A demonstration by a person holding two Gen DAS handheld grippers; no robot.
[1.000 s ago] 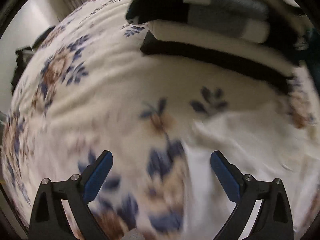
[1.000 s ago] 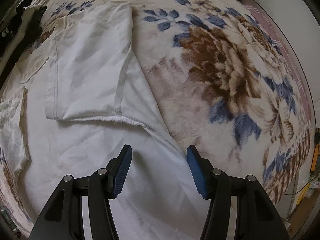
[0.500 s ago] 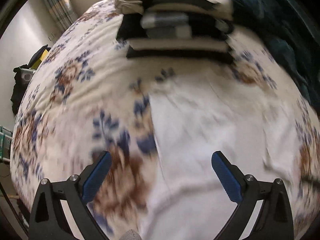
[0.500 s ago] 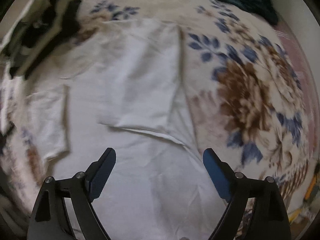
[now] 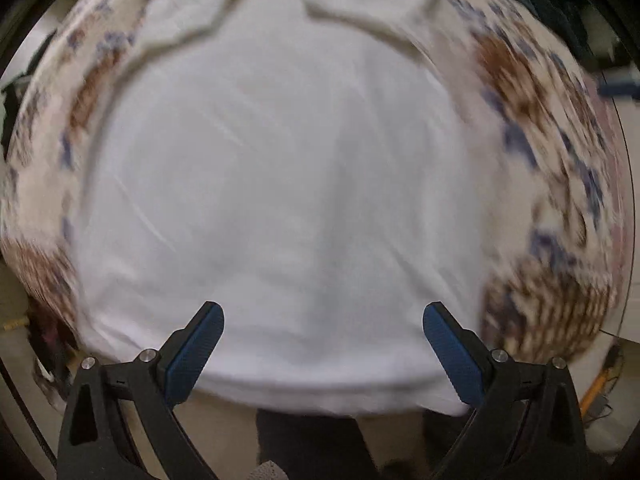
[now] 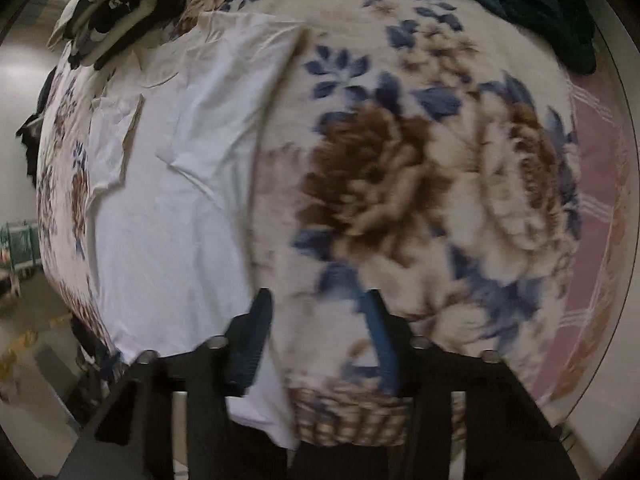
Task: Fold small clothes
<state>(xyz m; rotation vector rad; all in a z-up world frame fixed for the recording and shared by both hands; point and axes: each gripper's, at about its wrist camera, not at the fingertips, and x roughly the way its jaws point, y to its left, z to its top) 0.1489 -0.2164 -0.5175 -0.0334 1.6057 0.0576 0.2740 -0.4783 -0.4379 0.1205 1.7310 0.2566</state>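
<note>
A white T-shirt (image 5: 288,184) lies flat on the floral blanket (image 5: 552,168), both sleeves folded in over the body. It fills the left wrist view, hem nearest me. My left gripper (image 5: 322,320) is open and empty, hovering above the hem at the bed's near edge. In the right wrist view the shirt (image 6: 180,200) lies to the left. My right gripper (image 6: 316,312) is open and empty, above the shirt's right hem corner and the blanket (image 6: 400,184). Both views are motion-blurred.
A stack of folded dark and light clothes (image 6: 104,4) sits at the far left of the bed. A dark teal garment (image 6: 532,4) lies at the far right. The floor (image 6: 36,380) shows beyond the bed's near edge.
Both grippers have pulled back toward the bed's near edge. The left gripper has swung right to centre over the shirt's hem. The right gripper's fingers have narrowed since half a second ago.
</note>
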